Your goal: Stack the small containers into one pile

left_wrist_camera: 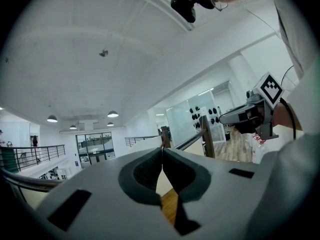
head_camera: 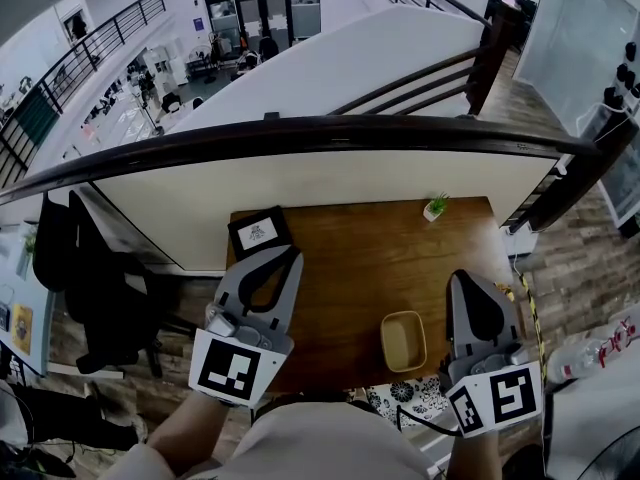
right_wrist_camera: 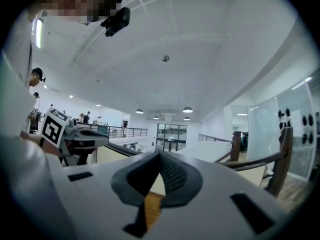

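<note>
A tan, rounded rectangular container [head_camera: 403, 340] sits on the wooden table [head_camera: 370, 268] near its front edge. I cannot tell whether others are nested inside it. My left gripper [head_camera: 289, 256] hovers over the table's left side, well left of the container, its jaws shut with nothing between them. My right gripper [head_camera: 461, 277] is just right of the container, also shut and empty. In the left gripper view my left gripper [left_wrist_camera: 162, 152] has its pads pressed together, and the right gripper [left_wrist_camera: 250, 115] shows beyond. In the right gripper view my right gripper [right_wrist_camera: 159, 157] is likewise shut.
A small potted plant [head_camera: 435, 208] stands at the table's far right corner and a black framed card [head_camera: 258, 232] at the far left. A dark railing [head_camera: 300, 133] runs behind the table. A black chair [head_camera: 90, 288] stands to the left.
</note>
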Available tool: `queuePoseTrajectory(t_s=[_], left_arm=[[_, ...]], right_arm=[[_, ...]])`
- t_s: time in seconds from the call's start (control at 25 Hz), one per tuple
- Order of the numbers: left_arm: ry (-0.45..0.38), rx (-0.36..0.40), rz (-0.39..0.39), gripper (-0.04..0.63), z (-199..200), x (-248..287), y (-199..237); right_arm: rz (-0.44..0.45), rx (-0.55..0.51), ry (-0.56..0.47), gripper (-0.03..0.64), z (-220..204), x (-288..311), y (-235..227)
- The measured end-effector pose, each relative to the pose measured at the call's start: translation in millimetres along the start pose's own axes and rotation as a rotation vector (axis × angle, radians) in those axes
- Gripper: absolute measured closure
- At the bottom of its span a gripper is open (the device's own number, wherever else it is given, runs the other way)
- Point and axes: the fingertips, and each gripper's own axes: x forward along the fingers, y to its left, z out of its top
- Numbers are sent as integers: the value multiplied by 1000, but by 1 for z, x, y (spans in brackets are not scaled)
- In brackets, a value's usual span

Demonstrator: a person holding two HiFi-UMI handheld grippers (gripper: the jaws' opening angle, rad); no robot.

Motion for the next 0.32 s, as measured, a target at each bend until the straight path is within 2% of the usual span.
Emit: queuePoseTrajectory(t_s=[0.32], left_arm=[[-4, -8, -2, 588, 3, 1, 1]], right_arm=[[-5, -8, 2, 614, 2, 1, -3]])
